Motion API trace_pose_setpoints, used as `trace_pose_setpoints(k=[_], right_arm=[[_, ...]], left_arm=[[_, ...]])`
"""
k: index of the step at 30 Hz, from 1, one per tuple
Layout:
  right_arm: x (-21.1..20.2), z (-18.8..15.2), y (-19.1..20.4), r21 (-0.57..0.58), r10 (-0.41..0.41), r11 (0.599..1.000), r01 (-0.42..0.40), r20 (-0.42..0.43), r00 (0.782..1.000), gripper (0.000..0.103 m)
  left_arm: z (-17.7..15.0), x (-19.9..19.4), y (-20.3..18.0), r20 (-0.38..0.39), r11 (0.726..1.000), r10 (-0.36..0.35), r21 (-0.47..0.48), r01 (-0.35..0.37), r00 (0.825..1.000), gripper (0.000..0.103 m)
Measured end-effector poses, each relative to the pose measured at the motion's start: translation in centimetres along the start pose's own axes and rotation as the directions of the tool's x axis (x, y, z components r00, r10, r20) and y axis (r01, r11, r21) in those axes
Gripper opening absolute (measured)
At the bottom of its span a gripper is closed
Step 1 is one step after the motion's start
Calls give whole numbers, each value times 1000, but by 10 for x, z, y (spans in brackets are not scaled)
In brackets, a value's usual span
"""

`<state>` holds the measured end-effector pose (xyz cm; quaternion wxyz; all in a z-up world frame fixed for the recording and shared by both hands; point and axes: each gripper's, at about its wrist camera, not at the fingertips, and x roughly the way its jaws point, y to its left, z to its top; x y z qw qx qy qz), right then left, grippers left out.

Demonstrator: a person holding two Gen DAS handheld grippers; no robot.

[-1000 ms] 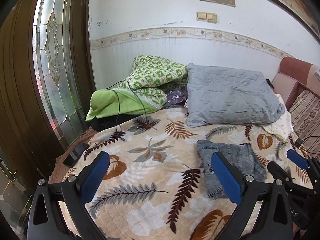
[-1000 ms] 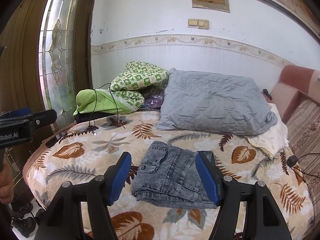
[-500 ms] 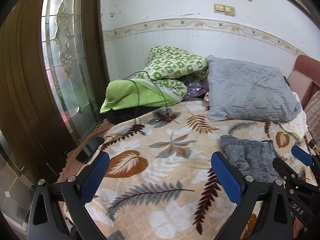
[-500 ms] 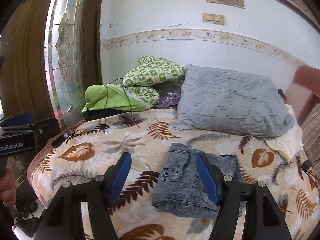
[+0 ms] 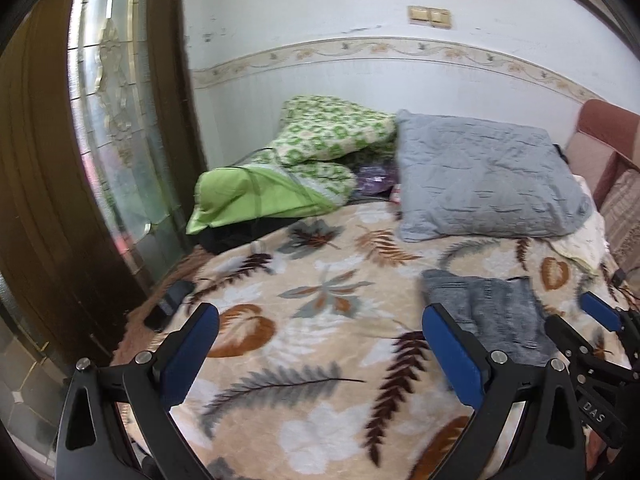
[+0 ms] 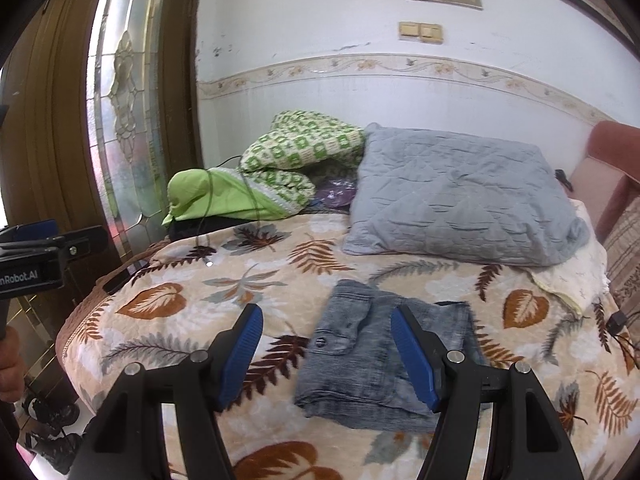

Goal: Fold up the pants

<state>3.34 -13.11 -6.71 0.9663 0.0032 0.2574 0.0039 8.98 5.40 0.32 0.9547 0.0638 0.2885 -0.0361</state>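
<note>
The grey denim pants (image 6: 384, 360) lie folded into a compact bundle on the bed (image 6: 168, 320), on its leaf-patterned blanket, toward the right side and just in front of the grey pillow (image 6: 460, 204) that rests at the bed's far edge. A buttoned pocket flap shows on top of the bundle. The right hand-held gripper (image 6: 326, 356) hangs above the near part of the bed with its blue pads spread wide and nothing between them; the pants show in the gap beyond. The left hand-held gripper (image 5: 320, 352) is also released, jaws wide apart, over the bare blanket left of the pants. A green patterned quilt (image 5: 320, 148) is heaped at the far left corner, and a dark phone (image 5: 170, 304) lies at the bed's left edge
</note>
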Motion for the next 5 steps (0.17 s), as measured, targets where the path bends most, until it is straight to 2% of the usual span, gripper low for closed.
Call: trace_pose_setpoints(k=[5], right_arm=[[-12,-7,-42,40,-41,998,41,11,999,70]], left_arm=[[2,1,-46,-15,998,-54,33,55,998,101]])
